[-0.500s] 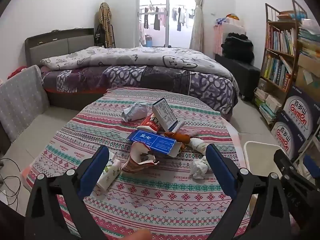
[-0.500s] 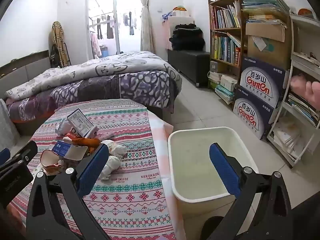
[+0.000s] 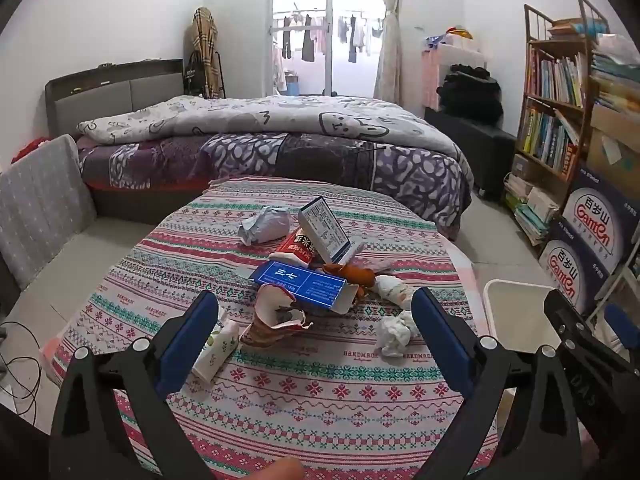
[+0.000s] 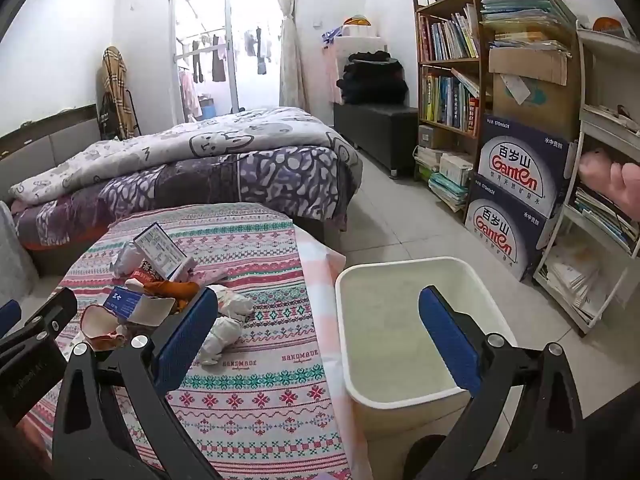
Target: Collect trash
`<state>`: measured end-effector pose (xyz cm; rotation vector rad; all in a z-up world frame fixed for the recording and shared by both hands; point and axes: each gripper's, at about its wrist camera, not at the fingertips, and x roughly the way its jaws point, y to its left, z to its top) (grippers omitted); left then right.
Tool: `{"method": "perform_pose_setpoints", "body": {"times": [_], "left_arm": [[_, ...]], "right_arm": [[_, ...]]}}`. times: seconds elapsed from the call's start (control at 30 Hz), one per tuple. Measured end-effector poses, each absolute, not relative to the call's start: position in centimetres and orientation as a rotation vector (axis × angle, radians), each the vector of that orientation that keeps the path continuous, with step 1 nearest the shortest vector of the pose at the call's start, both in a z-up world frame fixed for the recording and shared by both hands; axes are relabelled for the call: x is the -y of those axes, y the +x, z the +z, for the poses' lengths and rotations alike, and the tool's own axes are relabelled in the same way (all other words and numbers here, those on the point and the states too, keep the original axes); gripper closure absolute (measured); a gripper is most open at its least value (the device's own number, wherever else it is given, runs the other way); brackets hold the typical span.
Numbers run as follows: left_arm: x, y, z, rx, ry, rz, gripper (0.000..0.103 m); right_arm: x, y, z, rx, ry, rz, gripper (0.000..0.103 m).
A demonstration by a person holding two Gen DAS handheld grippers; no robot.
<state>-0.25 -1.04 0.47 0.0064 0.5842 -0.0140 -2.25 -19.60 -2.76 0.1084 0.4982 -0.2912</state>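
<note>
Trash sits heaped in the middle of the bench (image 3: 280, 392), on its striped, patterned cloth. At the centre lies a blue carton (image 3: 300, 285) flat on its side, its open flap end towards the bin side. Right in front of it a torn red-and-white paper cup (image 3: 276, 316) leans, mouth ragged. Behind the carton a white box with printed text (image 3: 324, 229) stands tilted on edge, touching a red snack wrapper (image 3: 294, 247). Further back, a crumpled grey-blue paper ball (image 3: 264, 226) lies just beside that wrapper. To the right of the carton there is an orange-brown scrap (image 3: 354, 274), then a crumpled white tissue (image 3: 394, 290), and nearer, a second tissue wad (image 3: 394, 334) on its own. On the near left a small tissue pack with a leaf print (image 3: 214, 346) lies partly hidden behind a blue pad.

The left gripper (image 3: 314, 340) hovers above the near edge of the bench, jaws spread wide, nothing between them, angled down at the pile. The right gripper (image 4: 316, 336) hangs off to the side, jaws just as wide and empty, one finger over the cloth's edge, the other over the white waste bin (image 4: 400, 396), which stands on the tiled floor right against the bench.

Beyond the bench is a bed (image 3: 260, 148) with a patterned quilt; a bookshelf (image 4: 448, 80) and stacked water cartons (image 4: 516, 196) line the right wall.
</note>
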Motion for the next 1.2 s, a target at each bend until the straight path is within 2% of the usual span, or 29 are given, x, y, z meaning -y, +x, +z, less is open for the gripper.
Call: {"method": "perform_pose_setpoints", "body": {"times": [1.2], "left_arm": [[0.1, -0.1, -0.6, -0.595, -0.004, -0.013, 0.008]], "right_arm": [[19.5, -2.1, -3.0, -0.502, 0.118, -0.288, 0.007]]}}
